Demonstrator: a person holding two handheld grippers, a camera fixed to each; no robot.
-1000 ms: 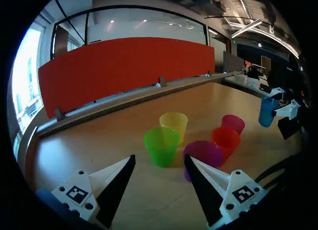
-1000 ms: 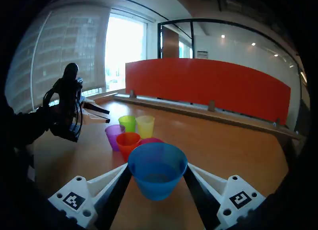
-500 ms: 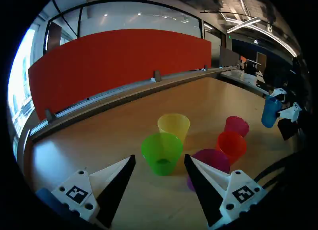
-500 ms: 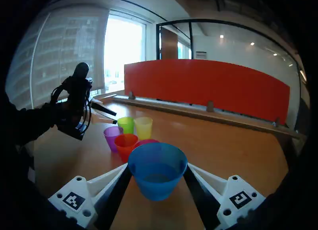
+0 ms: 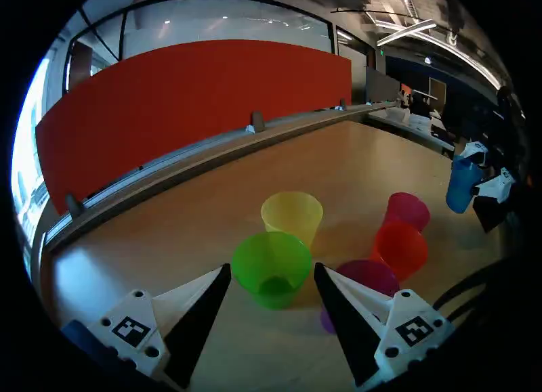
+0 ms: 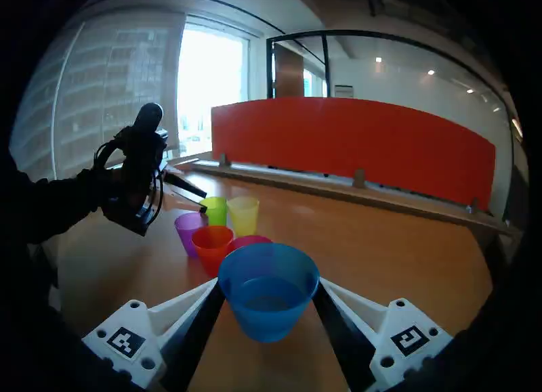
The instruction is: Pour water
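Wooden counter (image 5: 386,155) bears the green cup (image 5: 271,284) just ahead between the tips of the left tongs (image 5: 271,269), spread wide, which should centre on it before closing, while the right tongs (image 6: 268,285), clamping the blue cup (image 6: 268,326) of water (image 6: 268,302), hold it level.

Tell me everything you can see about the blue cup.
The blue cup looks like translucent plastic, tapered, with a wide round rim. It is upright, clamped between the right gripper's two fingers, one on each side. A little clear liquid seems to lie at its bottom.
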